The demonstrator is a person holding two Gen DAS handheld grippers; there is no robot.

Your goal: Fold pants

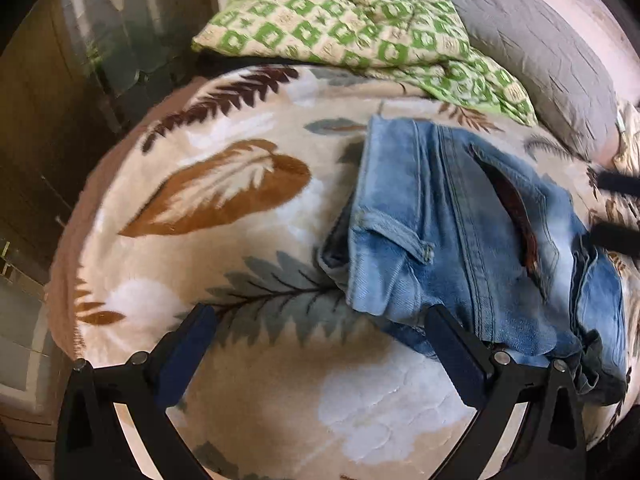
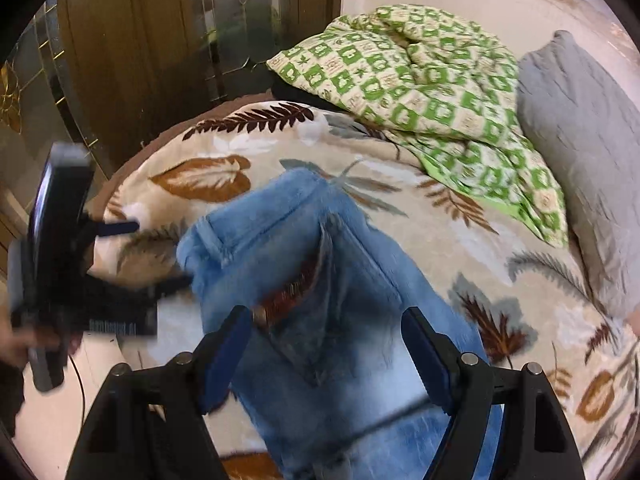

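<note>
Light blue jeans lie on the leaf-patterned blanket, waistband and a belt loop toward the left, a brown patch showing near the pocket. My left gripper is open above the blanket just left of the jeans, its right finger overlapping their near edge, with nothing between the pads. In the right wrist view the jeans run under my right gripper, which hangs open over them, pads apart from the cloth. The left gripper shows blurred by the waistband, a hand holding it.
A green-and-cream checked quilt is heaped at the back of the bed, with a grey pillow on its right. The bed's edge curves down on the left toward a wooden door with glass panels. Bare blanket lies left of the jeans.
</note>
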